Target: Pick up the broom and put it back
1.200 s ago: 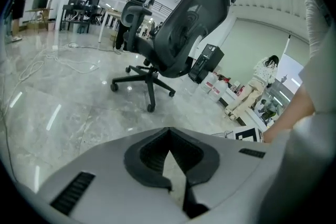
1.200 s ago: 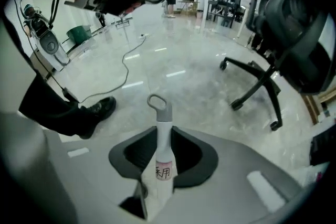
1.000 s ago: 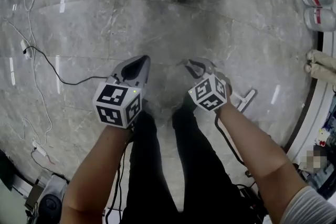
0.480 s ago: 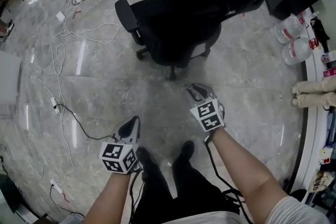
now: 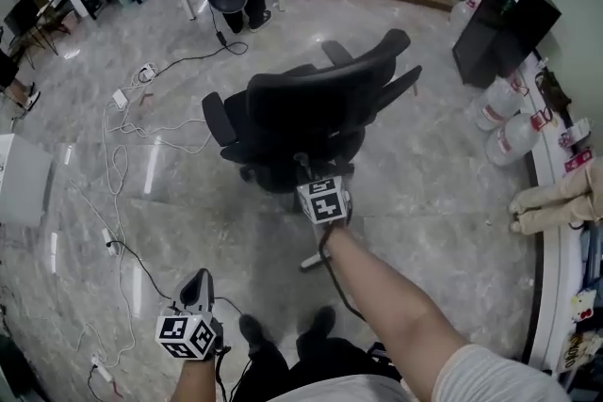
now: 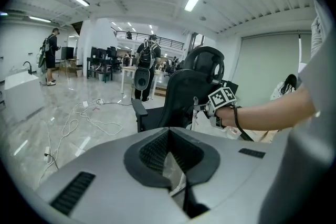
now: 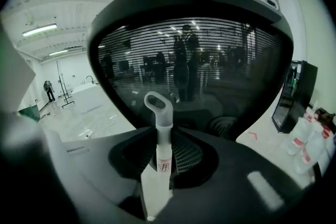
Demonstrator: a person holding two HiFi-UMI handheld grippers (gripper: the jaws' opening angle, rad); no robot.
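Head view: right tongs (image 5: 303, 167) are close to the office chair (image 5: 301, 108), and the broom (image 5: 312, 261) hangs beneath the arm. Left gripper view: left tongs (image 6: 169, 139) are together and empty. Right gripper view: the jaws are clamped on the broom's handle, and its loop end could snag the chair's mesh.

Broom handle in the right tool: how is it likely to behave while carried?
The broom handle looks like a thin, smooth, rigid tube: probably light and stiff, though it might twist in the right tool. Clamped near its loop end, the rest would likely swing.
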